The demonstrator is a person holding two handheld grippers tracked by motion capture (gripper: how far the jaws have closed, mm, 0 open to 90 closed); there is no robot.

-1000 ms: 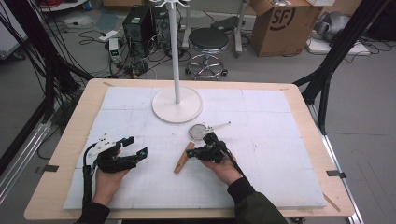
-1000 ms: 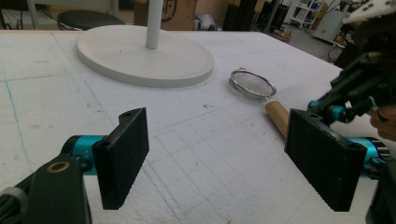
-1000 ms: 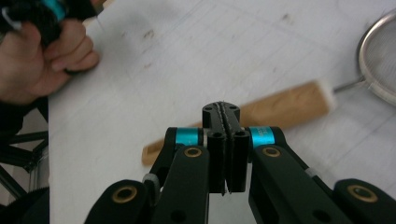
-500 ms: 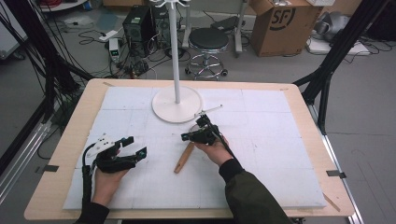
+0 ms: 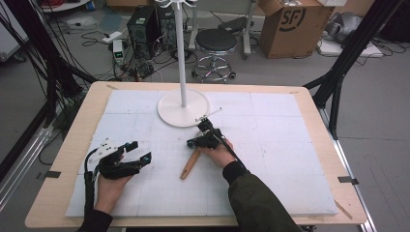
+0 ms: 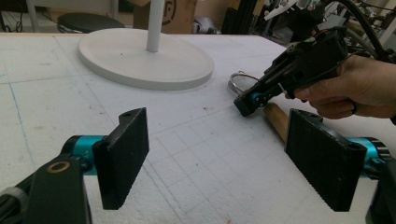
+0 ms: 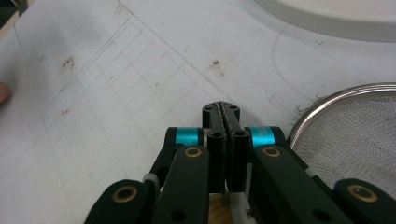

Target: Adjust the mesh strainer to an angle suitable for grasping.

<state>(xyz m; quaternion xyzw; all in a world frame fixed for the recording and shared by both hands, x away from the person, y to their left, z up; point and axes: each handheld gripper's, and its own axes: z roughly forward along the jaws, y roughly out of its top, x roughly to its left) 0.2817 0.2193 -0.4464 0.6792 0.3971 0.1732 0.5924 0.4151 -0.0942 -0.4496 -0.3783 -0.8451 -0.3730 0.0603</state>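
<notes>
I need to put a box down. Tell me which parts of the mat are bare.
Bare: the mat's whole right side, the far left corner beside the stand base, and the near strip between the forearms. Crowded: the middle, where the right gripper, strainer and wooden handle sit; left gripper holds near left.

Matt white foam sheet point(image 5: 270, 159) laid on wooden tabletop point(image 5: 87, 108), shiny metal mesh strainer point(image 7: 348, 126), wooden handle point(image 5: 190, 164), ribbed black fingers point(image 6: 125, 151)

A small round metal mesh strainer with a wooden handle point(image 5: 190, 164) lies flat on the white foam-covered table point(image 5: 290, 159), its steel-rimmed sieve bowl point(image 7: 355, 128) near the white disc-shaped stand base point(image 5: 183, 107).
</notes>
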